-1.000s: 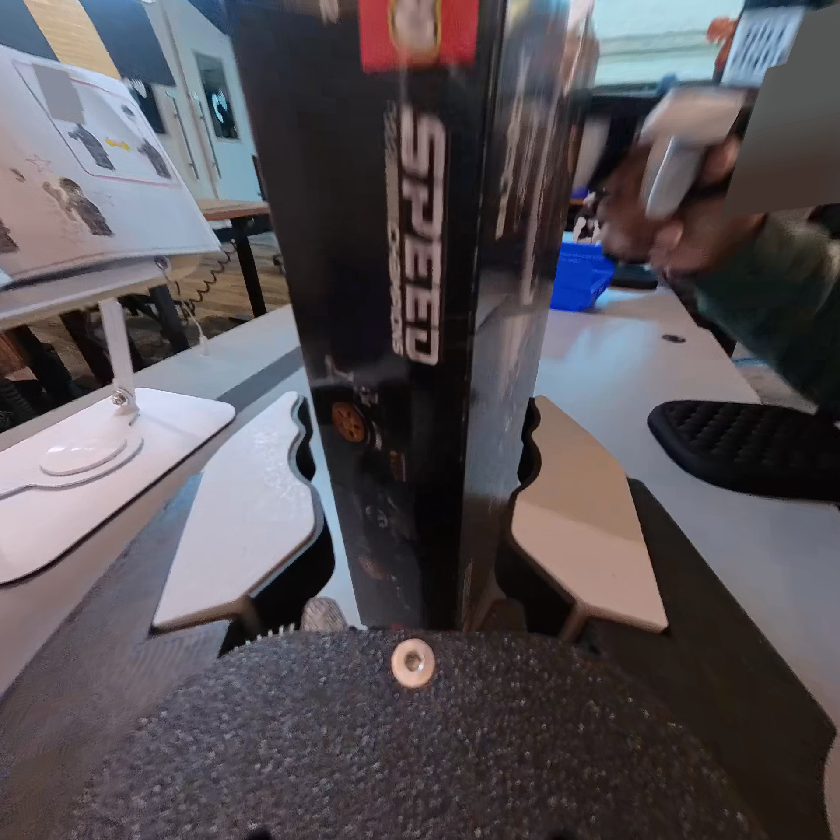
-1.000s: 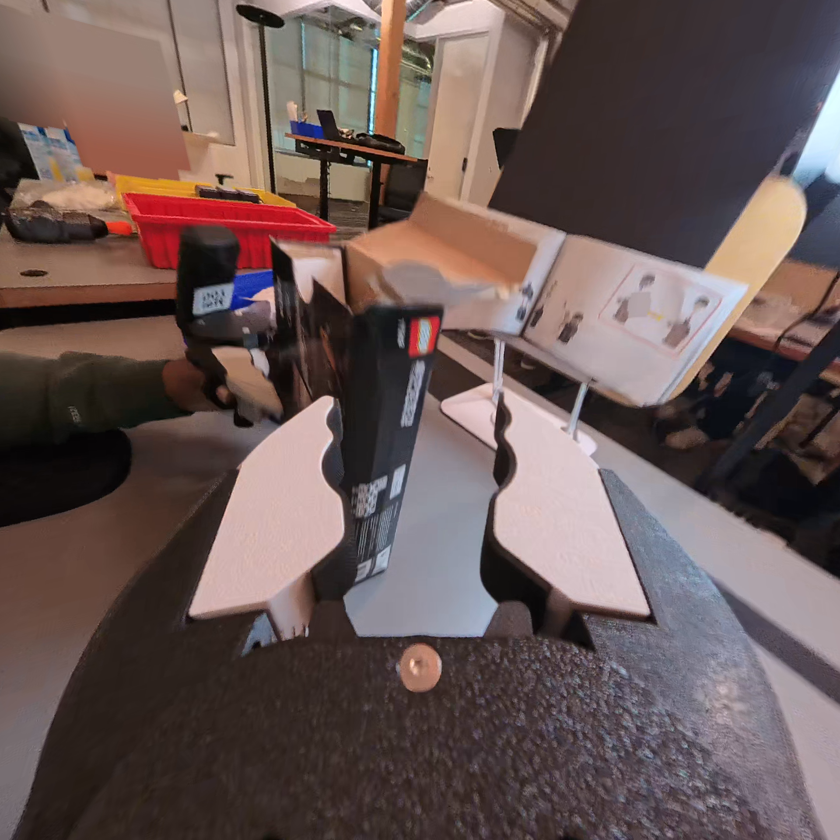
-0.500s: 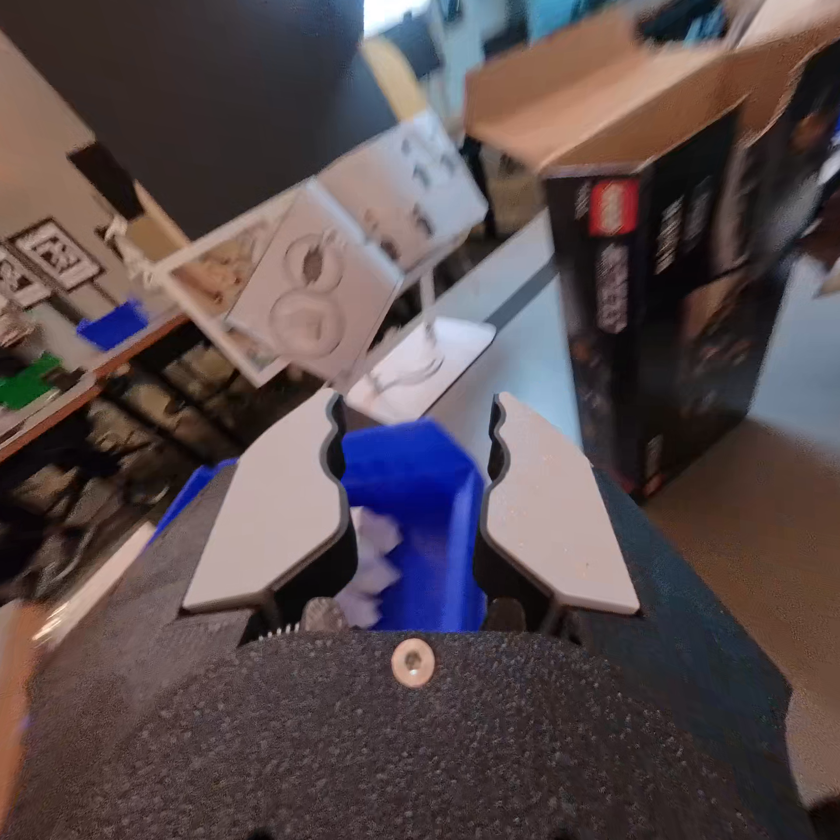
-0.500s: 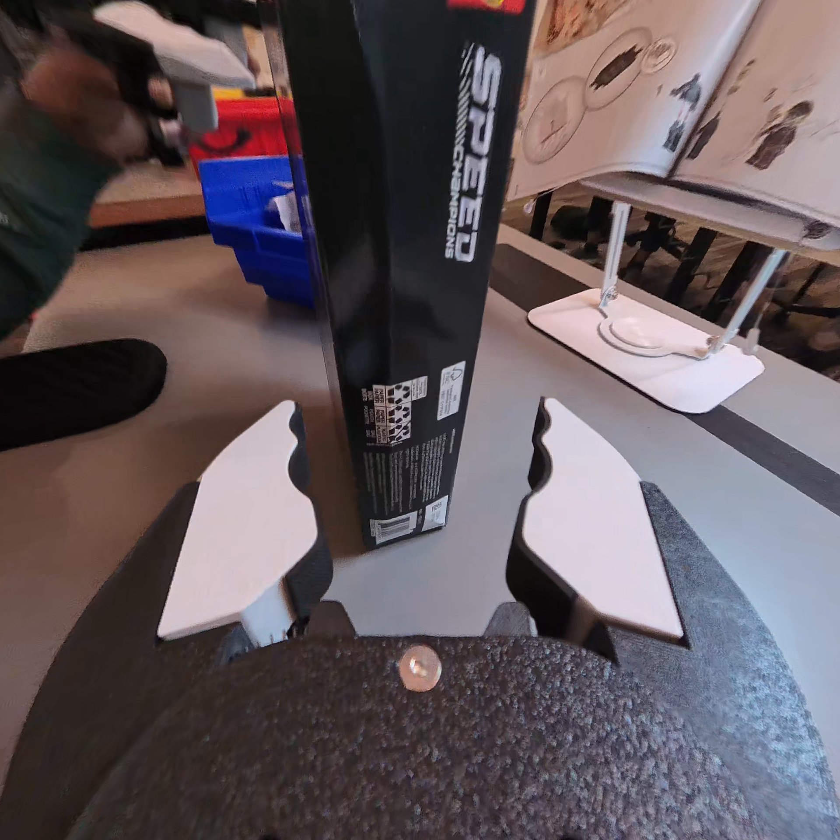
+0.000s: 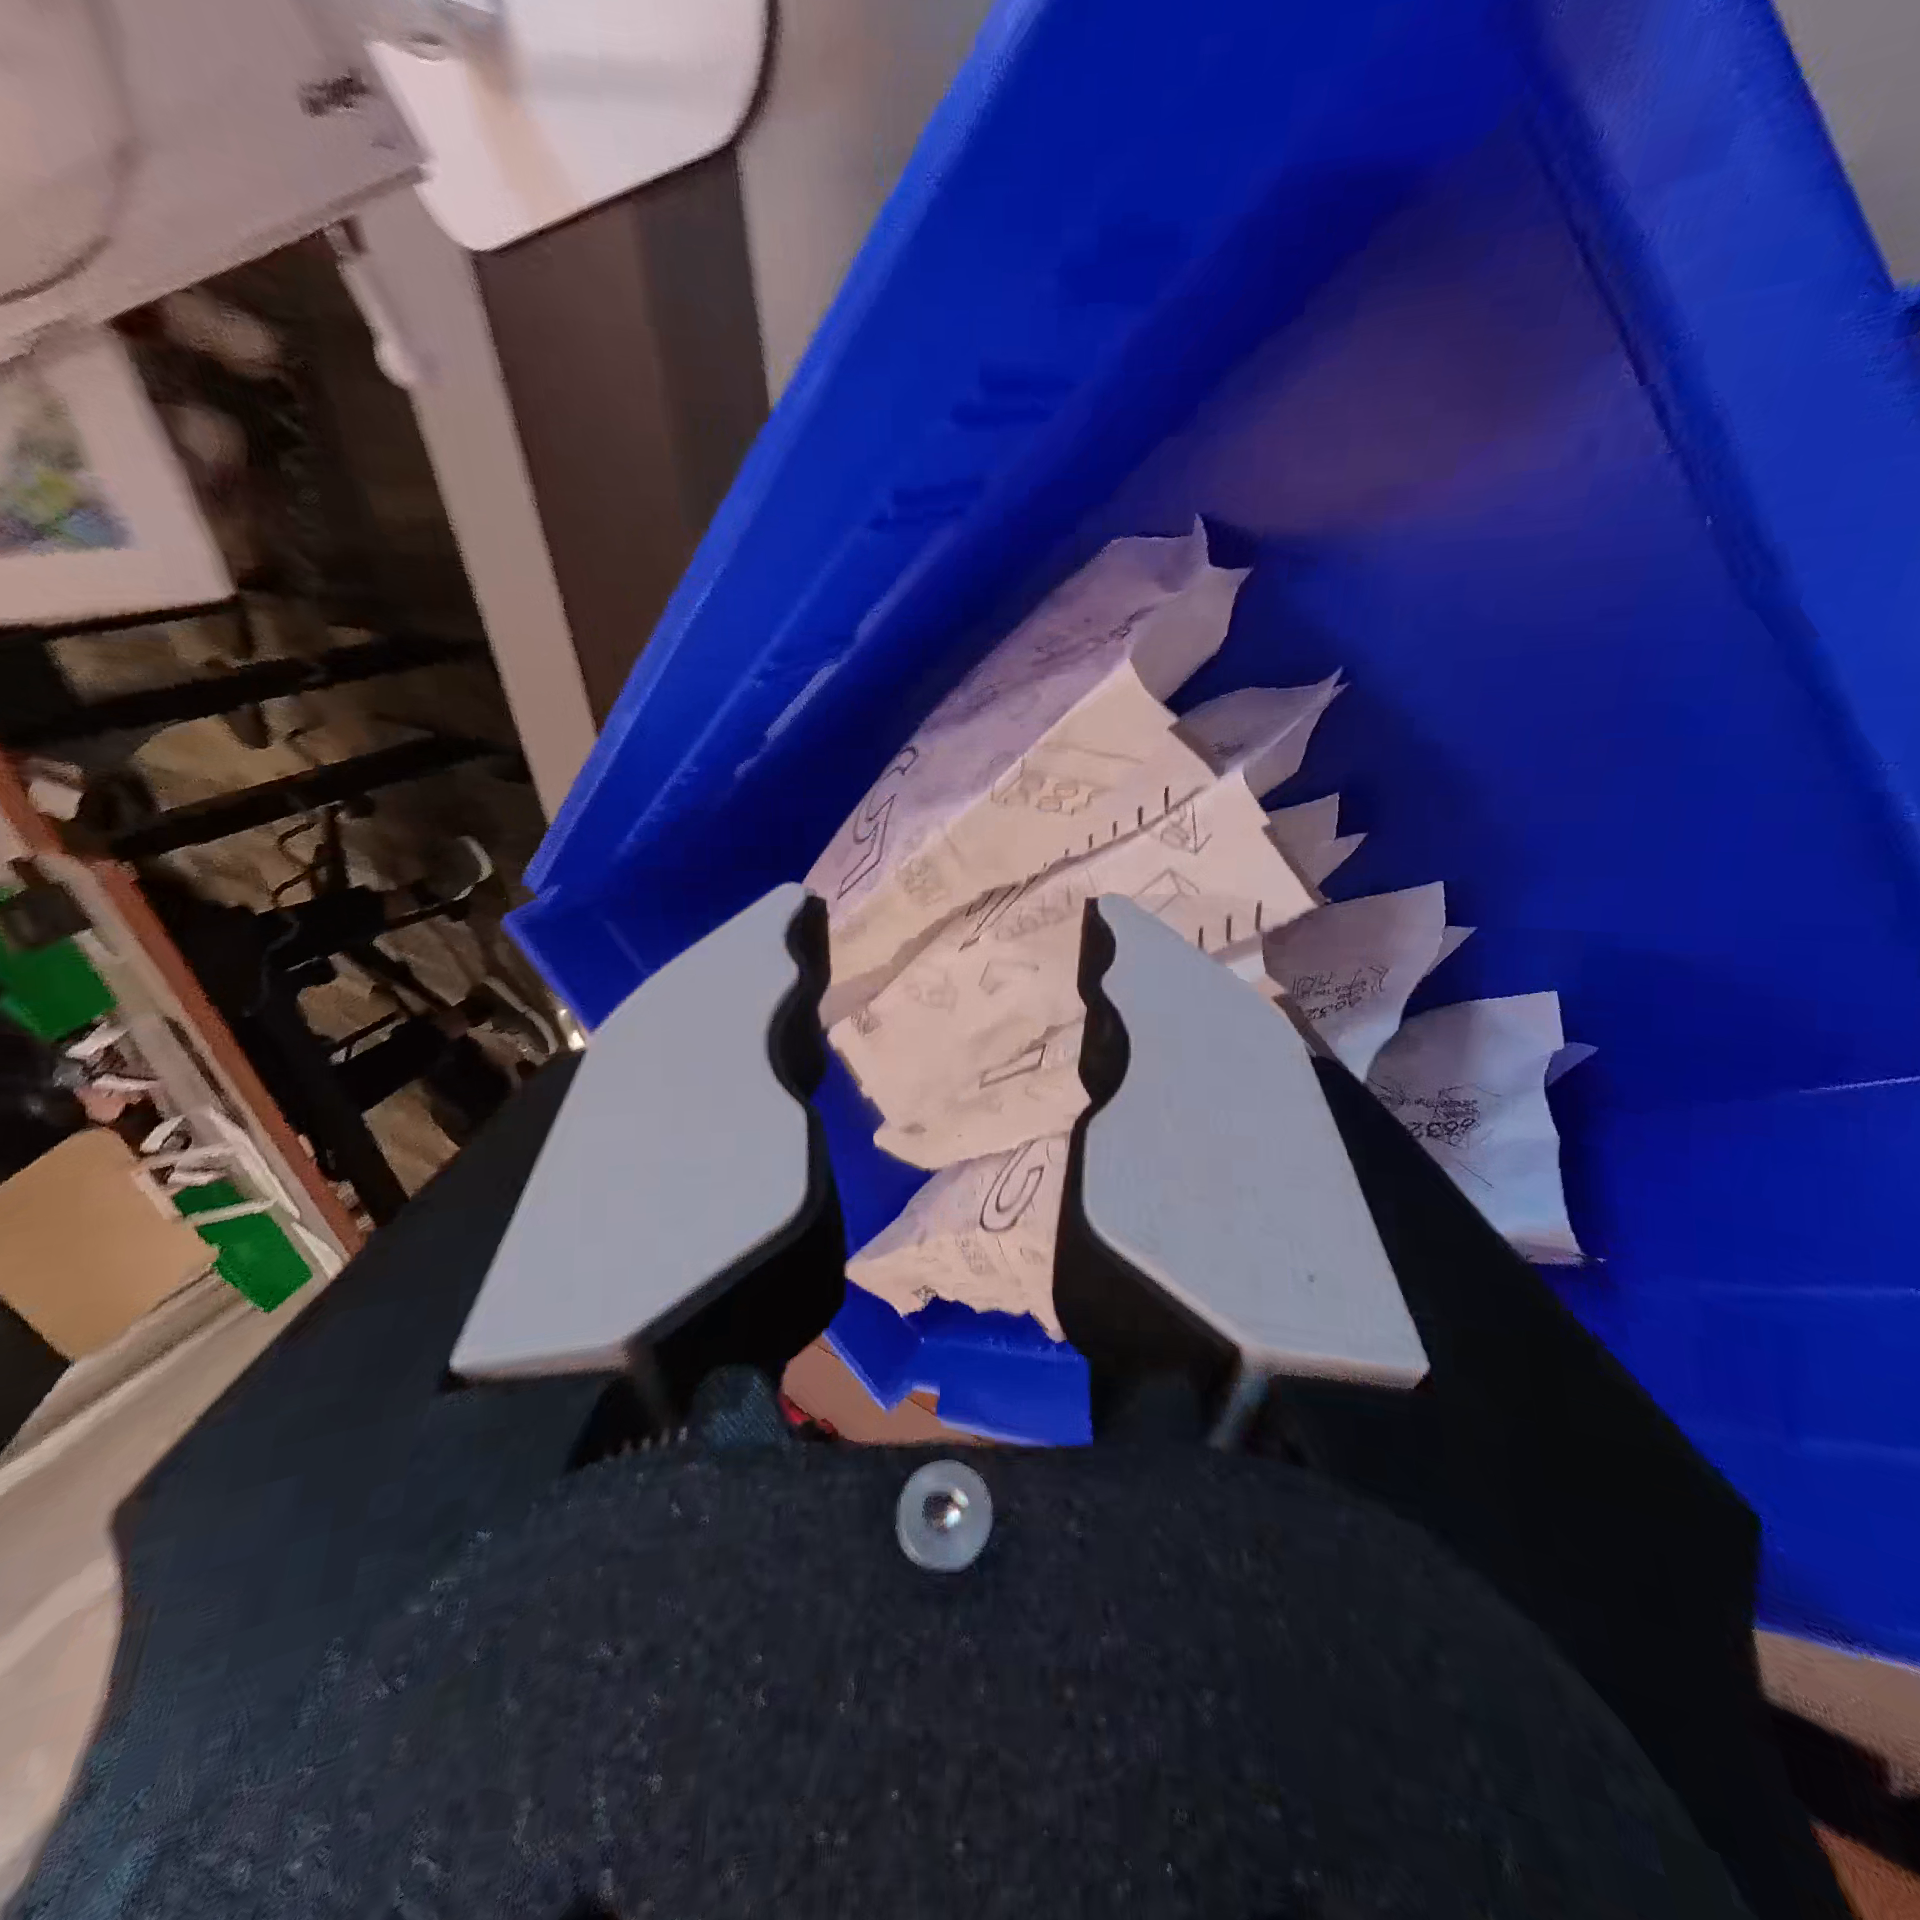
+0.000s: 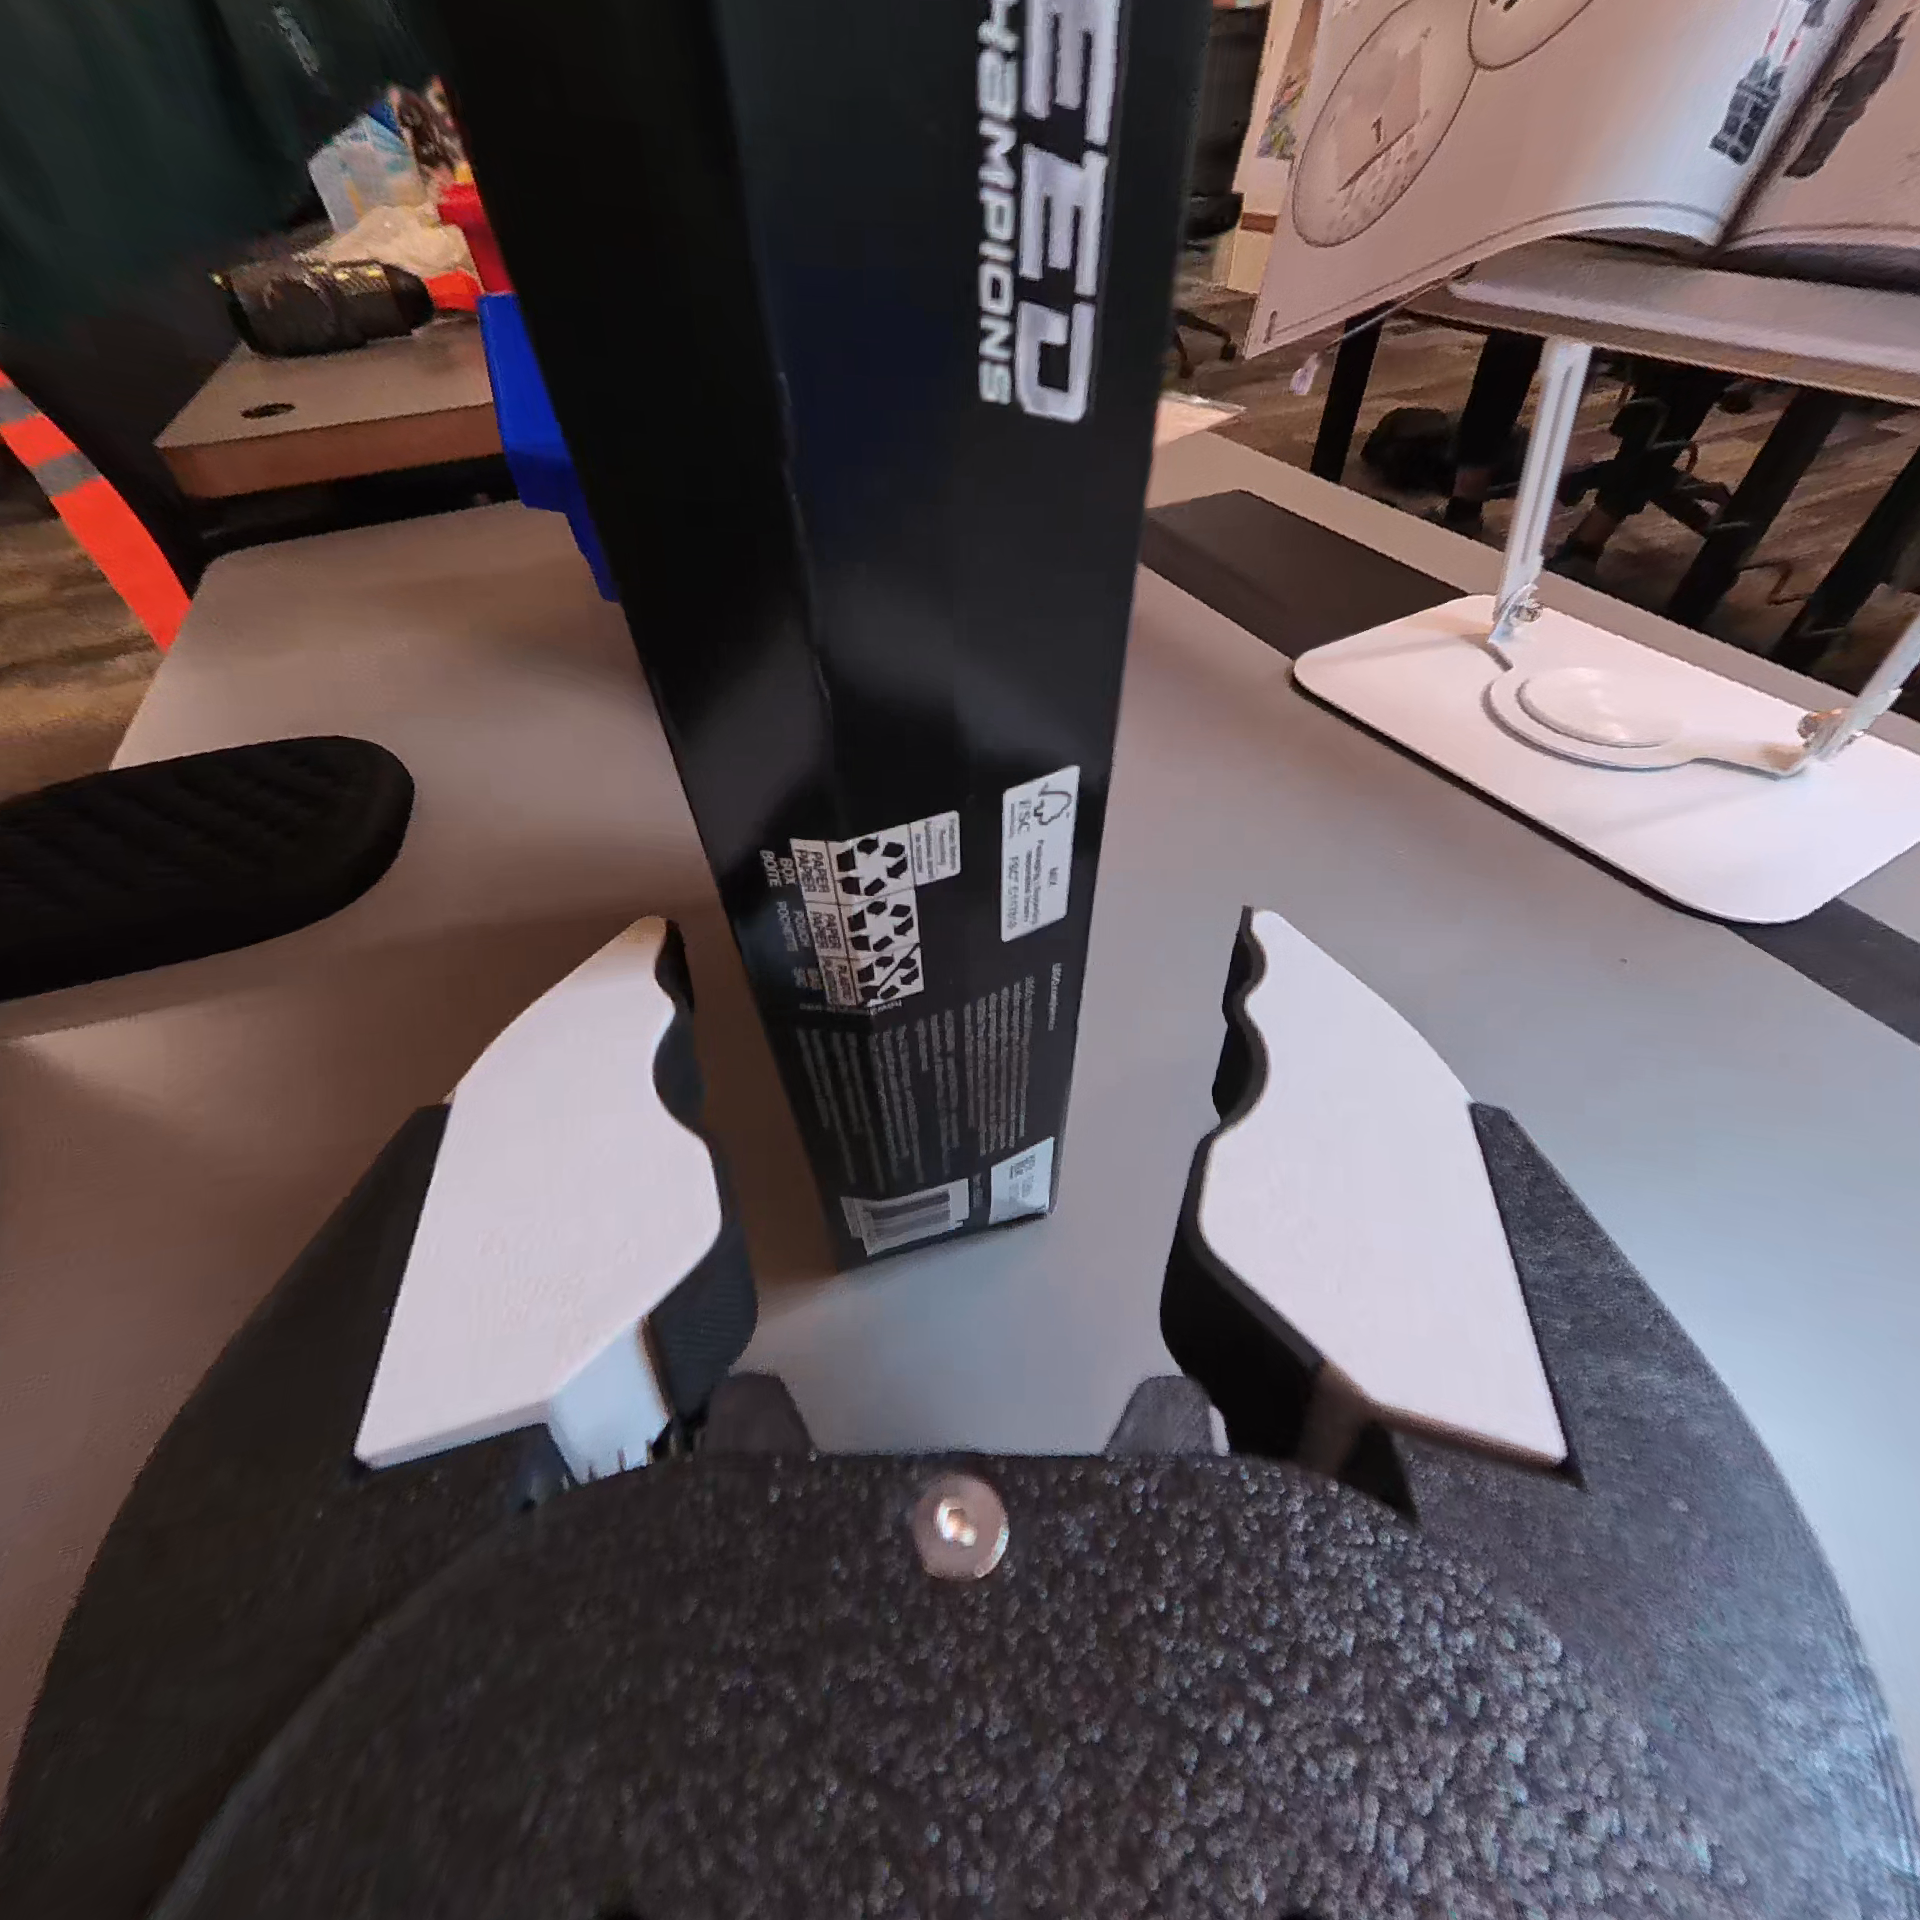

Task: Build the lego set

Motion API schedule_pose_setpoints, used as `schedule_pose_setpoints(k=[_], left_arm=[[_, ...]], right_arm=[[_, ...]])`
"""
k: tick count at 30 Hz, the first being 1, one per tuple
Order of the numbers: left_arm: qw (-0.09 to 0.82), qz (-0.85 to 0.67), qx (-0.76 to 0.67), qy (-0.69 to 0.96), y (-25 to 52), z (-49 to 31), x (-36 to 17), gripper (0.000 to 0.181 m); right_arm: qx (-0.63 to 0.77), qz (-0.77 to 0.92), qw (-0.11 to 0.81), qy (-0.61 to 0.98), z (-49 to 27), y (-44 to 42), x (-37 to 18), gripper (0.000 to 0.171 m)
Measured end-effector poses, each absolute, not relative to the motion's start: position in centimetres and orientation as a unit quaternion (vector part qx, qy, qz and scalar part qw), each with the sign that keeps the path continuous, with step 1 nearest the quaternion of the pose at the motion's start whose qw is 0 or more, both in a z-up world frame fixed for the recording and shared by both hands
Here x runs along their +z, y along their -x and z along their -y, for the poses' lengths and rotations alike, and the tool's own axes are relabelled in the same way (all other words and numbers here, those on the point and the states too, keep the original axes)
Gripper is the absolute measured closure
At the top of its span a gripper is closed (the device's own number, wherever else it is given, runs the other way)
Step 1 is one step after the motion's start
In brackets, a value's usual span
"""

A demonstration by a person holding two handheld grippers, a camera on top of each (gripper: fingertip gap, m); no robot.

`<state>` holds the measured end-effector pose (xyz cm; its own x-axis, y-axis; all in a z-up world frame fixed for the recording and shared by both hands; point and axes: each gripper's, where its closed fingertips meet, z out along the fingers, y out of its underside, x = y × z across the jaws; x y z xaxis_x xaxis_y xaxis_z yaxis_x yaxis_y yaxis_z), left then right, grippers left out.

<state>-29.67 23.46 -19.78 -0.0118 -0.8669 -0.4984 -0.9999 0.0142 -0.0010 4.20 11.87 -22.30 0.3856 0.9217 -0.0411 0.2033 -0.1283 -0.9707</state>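
The desk (image 6: pixel 1455 1039) filled the middle of the right wrist view, and your black lego box (image 6: pixel 883 623) stood upright on it at centre frame, its narrow printed side facing you. The blue bin (image 5: pixel 1351 312) took up the upper right of the left wrist view, with the torn white paper bags (image 5: pixel 1049 935) piled against its near corner. At the upper right of the right wrist view the open instruction booklet (image 6: pixel 1558 135) sat on its white stand (image 6: pixel 1621 769), and a black pad (image 6: pixel 187 831) lay at the left edge. Your right tool (image 6: pixel 951 997) was spread wide with the box's lower end between the fingers; the left finger looked just beside the box wall and the right one stood clear, so nothing was gripped. Your left tool (image 5: pixel 940 997) was open at a middling gap, empty, poised over the bags. The step looked like fetching a bag of parts while steadying the box. You would have done well to centre the right tool on the box before closing, squeezing gently so the card did not buckle or tip. With the left, you should have picked one bag by a top edge, not a bunch, and lifted clear of the bin wall.
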Motion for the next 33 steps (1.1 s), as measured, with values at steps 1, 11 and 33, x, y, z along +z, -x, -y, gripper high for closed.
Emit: schedule_pose_setpoints(k=[1,11,33], left_arm=[[0.167,-0.697,0.179,0.674,29.6,-23.6,-20.3,0.134],[0.075,-0.731,0.159,0.659,28.8,-23.9,-21.4,0.145],[0.245,-0.707,0.225,0.624,28.1,-25.2,-17.1,0.18]], right_arm=[[0.359,0.421,0.508,0.661,-11.9,-4.5,-22.1,0.073],[0.341,0.393,0.556,0.648,-12.3,-7.4,-19.5,0.077],[0.345,0.388,0.556,0.649,-12.1,-7.7,-19.3,0.082]])
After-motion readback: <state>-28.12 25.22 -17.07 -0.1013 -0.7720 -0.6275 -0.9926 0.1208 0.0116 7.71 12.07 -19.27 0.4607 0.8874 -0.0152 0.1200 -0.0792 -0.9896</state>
